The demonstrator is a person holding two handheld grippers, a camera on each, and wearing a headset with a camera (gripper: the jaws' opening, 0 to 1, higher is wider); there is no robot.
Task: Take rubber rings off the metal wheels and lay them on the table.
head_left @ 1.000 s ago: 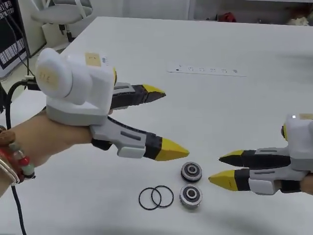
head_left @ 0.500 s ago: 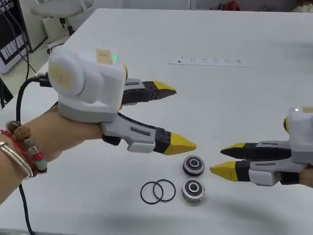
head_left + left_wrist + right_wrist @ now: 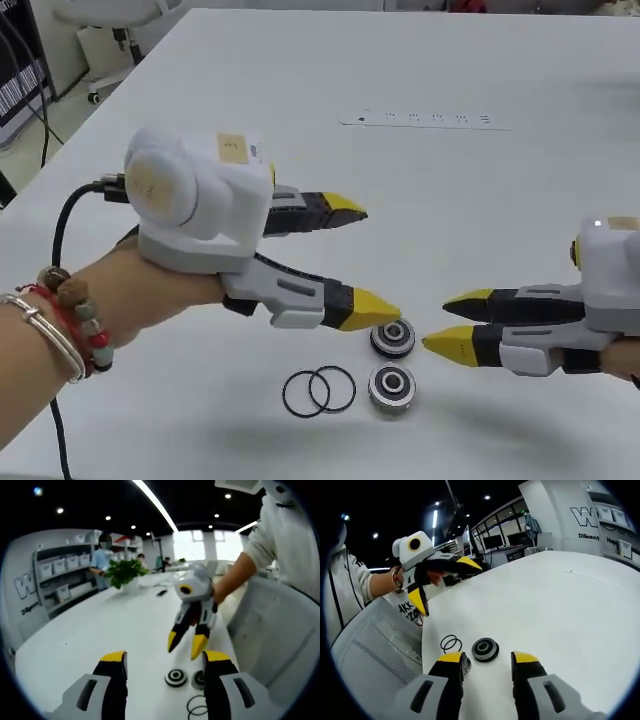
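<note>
A small round metal wheel sits in the gap between left tool and right tool; white table beyond lies open.

Bright, even overhead light; soft shadows; fisheye-warped edges.

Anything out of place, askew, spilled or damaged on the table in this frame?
Nothing stands out. The rubber rings lie flat and overlapping on the table, beside the far metal wheel and the near metal wheel. The left gripper and right gripper are open and hold nothing.
</note>
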